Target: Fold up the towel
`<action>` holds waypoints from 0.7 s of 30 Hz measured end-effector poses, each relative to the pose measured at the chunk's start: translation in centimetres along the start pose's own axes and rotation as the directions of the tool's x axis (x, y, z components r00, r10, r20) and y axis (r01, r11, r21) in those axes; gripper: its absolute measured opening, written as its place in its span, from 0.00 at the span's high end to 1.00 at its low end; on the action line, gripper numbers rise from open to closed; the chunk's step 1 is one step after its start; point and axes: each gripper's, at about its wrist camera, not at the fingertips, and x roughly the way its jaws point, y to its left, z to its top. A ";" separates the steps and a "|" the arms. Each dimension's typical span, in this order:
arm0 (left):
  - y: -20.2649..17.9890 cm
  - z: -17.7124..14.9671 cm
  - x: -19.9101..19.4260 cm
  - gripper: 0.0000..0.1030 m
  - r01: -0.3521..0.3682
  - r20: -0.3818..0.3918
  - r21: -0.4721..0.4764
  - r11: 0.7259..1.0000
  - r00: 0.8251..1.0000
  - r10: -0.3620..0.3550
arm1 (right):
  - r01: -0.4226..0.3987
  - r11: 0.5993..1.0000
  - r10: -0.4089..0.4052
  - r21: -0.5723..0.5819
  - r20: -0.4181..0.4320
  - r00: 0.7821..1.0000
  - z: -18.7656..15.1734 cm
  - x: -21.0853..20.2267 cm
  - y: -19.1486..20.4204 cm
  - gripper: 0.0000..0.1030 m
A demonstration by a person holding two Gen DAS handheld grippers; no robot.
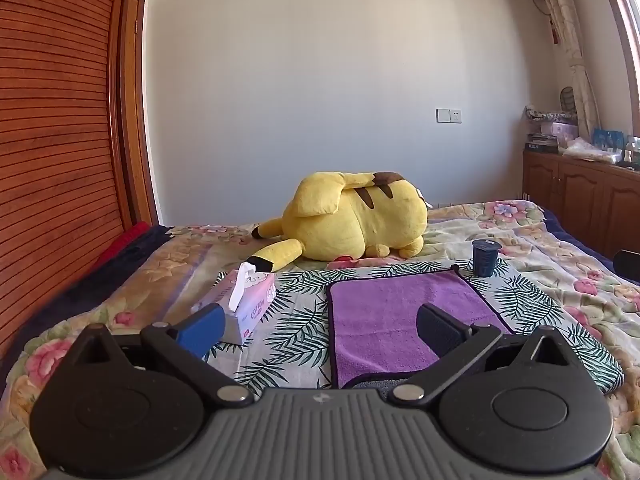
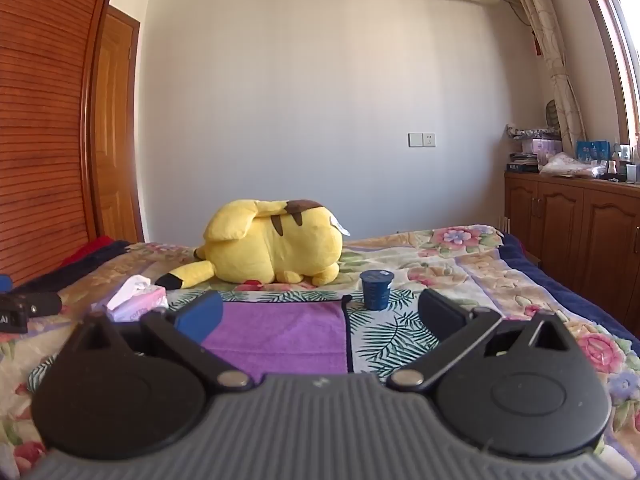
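Note:
A purple towel (image 1: 384, 320) with a dark border lies flat on a leaf-patterned cloth on the bed. It also shows in the right wrist view (image 2: 288, 336). My left gripper (image 1: 320, 328) is open and empty, held above the towel's near left part. My right gripper (image 2: 320, 316) is open and empty, above the towel's near right edge. The towel's near edge is hidden behind both gripper bodies.
A tissue box (image 1: 248, 304) lies left of the towel. A dark blue cup (image 1: 485, 258) stands at the towel's far right corner. A yellow plush toy (image 1: 352, 220) lies behind. A wooden wardrobe (image 1: 60, 140) is on the left, cabinets (image 2: 580, 232) on the right.

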 end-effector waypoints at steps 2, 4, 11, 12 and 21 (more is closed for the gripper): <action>-0.1 0.1 0.0 0.19 0.002 0.000 0.003 1.000 1.000 -0.002 | 0.001 1.000 -0.001 -0.002 -0.001 1.000 0.0 0.0 0.0 0.00; -0.1 0.0 0.0 0.19 0.002 0.002 0.005 1.000 1.000 -0.002 | 0.001 1.000 -0.001 -0.002 -0.002 1.000 0.0 0.0 0.1 0.00; 0.2 0.0 0.0 0.19 0.001 -0.001 -0.005 1.000 1.000 -0.001 | 0.001 1.000 -0.001 -0.002 -0.003 1.000 -0.1 0.1 0.3 0.00; 0.1 -0.1 0.0 0.19 0.001 -0.002 -0.004 1.000 1.000 -0.001 | 0.001 1.000 -0.001 -0.002 -0.003 1.000 -0.1 0.0 0.3 0.00; 0.0 -0.1 0.1 0.19 0.002 -0.003 -0.001 1.000 1.000 -0.002 | 0.002 1.000 -0.002 -0.002 -0.007 1.000 0.0 0.0 0.2 0.00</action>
